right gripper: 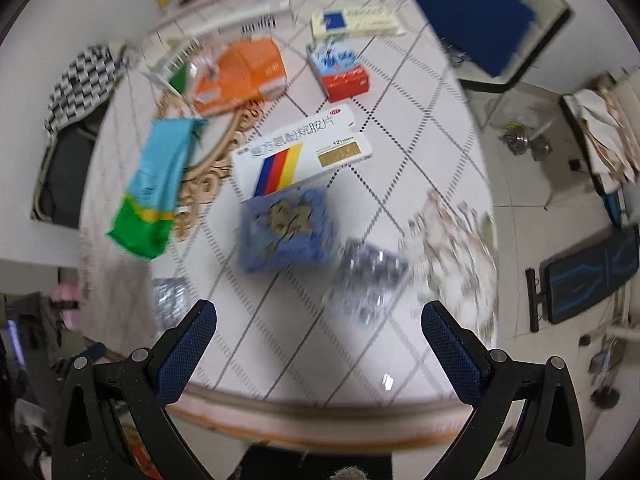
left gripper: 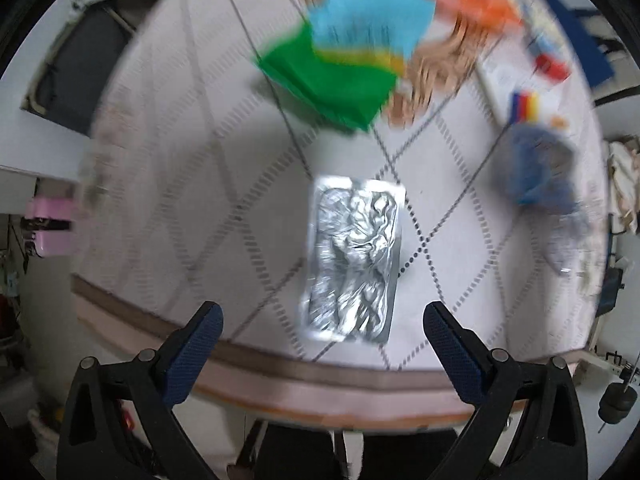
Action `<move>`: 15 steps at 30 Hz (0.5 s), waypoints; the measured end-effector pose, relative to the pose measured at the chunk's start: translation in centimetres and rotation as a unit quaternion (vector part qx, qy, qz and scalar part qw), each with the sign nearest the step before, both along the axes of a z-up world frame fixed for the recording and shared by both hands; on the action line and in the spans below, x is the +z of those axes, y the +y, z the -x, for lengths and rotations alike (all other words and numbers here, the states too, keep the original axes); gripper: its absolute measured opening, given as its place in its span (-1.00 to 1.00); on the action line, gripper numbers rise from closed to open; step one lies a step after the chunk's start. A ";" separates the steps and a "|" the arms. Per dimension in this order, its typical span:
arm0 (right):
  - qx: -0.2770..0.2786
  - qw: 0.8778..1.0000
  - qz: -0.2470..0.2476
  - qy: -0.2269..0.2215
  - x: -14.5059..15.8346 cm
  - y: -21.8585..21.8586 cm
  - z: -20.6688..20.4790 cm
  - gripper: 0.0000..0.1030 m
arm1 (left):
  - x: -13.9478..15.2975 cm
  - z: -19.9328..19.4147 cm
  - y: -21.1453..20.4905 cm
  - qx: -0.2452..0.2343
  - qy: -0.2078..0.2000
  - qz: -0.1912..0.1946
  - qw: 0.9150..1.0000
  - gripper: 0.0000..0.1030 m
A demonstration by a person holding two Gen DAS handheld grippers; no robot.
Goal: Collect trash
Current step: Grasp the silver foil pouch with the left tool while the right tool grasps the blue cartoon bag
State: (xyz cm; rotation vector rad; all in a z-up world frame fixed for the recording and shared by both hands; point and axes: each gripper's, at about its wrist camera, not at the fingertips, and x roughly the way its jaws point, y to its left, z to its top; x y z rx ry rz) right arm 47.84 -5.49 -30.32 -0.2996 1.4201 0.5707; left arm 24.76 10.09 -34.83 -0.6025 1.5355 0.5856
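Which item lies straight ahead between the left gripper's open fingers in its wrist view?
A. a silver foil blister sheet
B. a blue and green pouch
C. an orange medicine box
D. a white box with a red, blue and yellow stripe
A: the crinkled silver foil blister sheet lies flat on the patterned tablecloth, centred ahead of the open left gripper; the coloured packs sit farther back.

I am reading "12 Tablets" on the white medicine box (right gripper: 304,152), the one bearing blue, red and yellow stripes, beside large Chinese characters ending in "烷胺片". I am seeing print on the red-and-blue carton (right gripper: 340,68) and the orange box (right gripper: 244,72) too, but blur is keeping it illegible.
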 end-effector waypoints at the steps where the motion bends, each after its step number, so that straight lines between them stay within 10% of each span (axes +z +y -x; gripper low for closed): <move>1: 0.006 1.000 0.003 0.006 -1.0 0.7 -0.9 1.00 | -1.2 -0.4 0.0 0.002 0.009 0.010 1.000 0.97; 10: 0.069 0.996 0.021 0.053 -8.0 6.4 -3.1 1.00 | -2.1 0.0 0.2 0.042 0.006 0.015 0.999 0.21; 15: 0.076 0.994 0.060 0.054 -10.8 8.7 -2.2 0.88 | -2.0 -0.4 -0.2 0.045 0.010 0.012 0.999 0.20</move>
